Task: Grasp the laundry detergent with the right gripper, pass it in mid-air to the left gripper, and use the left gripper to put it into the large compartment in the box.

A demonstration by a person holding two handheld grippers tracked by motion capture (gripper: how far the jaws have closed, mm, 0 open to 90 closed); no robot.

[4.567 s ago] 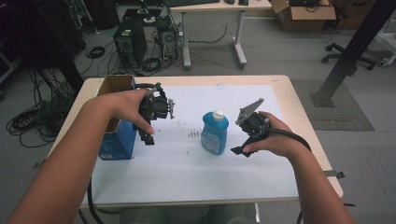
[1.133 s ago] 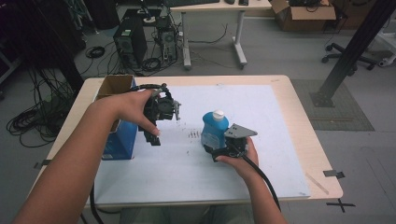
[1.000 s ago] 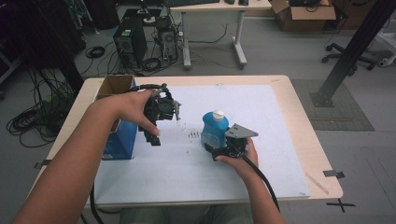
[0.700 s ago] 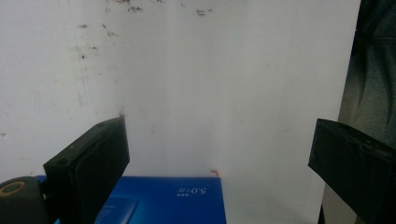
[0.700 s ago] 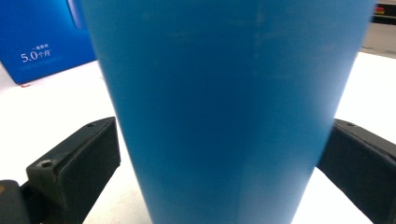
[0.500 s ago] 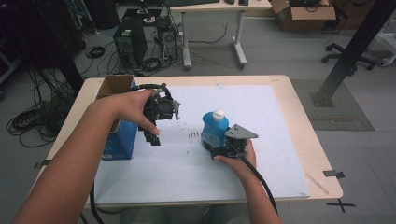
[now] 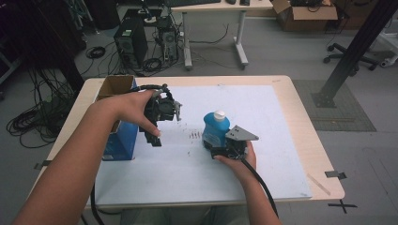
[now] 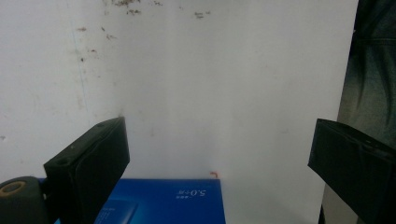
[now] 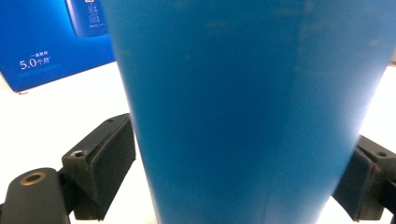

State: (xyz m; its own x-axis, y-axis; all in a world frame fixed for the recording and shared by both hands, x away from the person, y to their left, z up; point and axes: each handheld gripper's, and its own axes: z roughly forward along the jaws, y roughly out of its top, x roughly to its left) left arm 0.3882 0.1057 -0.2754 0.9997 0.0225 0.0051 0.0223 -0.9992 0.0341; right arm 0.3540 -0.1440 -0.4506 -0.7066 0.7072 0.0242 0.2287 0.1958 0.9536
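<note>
The blue bottle (image 7: 215,133) stands upright just right of the middle of the tabletop (image 7: 281,140), white cap on top, its long axis straight up from the white sheet (image 7: 263,112); the right tongs (image 7: 220,151) come at it level from the near-edge side, low on its body, so the bottle lies directly ahead of them and between their jaws. In the right gripper view the blue wall of the bottle (image 9: 252,107) sits between the two black jaws; they have just been closing on it, and both pads (image 9: 114,158) now appear to touch its sides, so I judge the grip made or all but made, though how firmly I cannot say; the right hand (image 7: 239,161) sits behind the tongs toward the near edge.

The left tongs (image 7: 155,136) hang well apart from the bottle, toward the left edge, pointing down at the sheet just beside the blue box (image 7: 119,143); their jaws stand wide apart with nothing between them, bare white sheet (image 8: 210,93) and the box top (image 8: 173,200) below them.

The right hand is the nearer one by far; since the bottle is upright and gripped low, the lift will likely have to go straight up to keep the capped top from tipping; the open cardboard box (image 7: 115,85) at the far left corner lies beyond the left tongs.
</note>
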